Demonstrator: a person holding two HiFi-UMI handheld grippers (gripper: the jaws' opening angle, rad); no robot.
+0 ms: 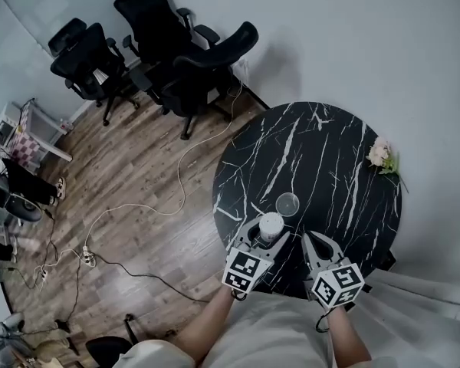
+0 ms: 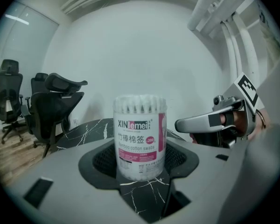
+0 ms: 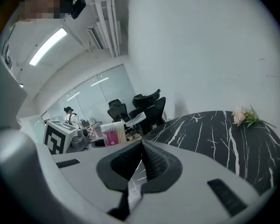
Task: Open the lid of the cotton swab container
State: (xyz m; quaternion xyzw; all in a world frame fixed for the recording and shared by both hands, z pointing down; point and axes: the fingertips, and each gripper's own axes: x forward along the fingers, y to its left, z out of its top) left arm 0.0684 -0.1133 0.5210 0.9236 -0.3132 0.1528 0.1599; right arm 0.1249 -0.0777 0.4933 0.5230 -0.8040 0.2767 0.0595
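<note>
- Left claw [image 1: 270, 234], head view: clamped on cotton swab container [image 1: 271, 224], twd 7 o'clock of table [image 1: 330, 144]. Clear round disc [image 1: 287, 204] lies at its 1 o'clock. Right claw [image 1: 310, 241] at its 3 o'clock, closed, empty.
- Left gripper view: pads press both sides of upright cotton swab container [image 2: 140, 136], swab tips showing at top. Right claw [image 2: 179, 124] at 3 o'clock, apart.
- Right gripper view: right claw [image 3: 141, 148] jaws together, nothing btwn. Cotton swab container [image 3: 113, 133] at 10 o'clock.
</note>
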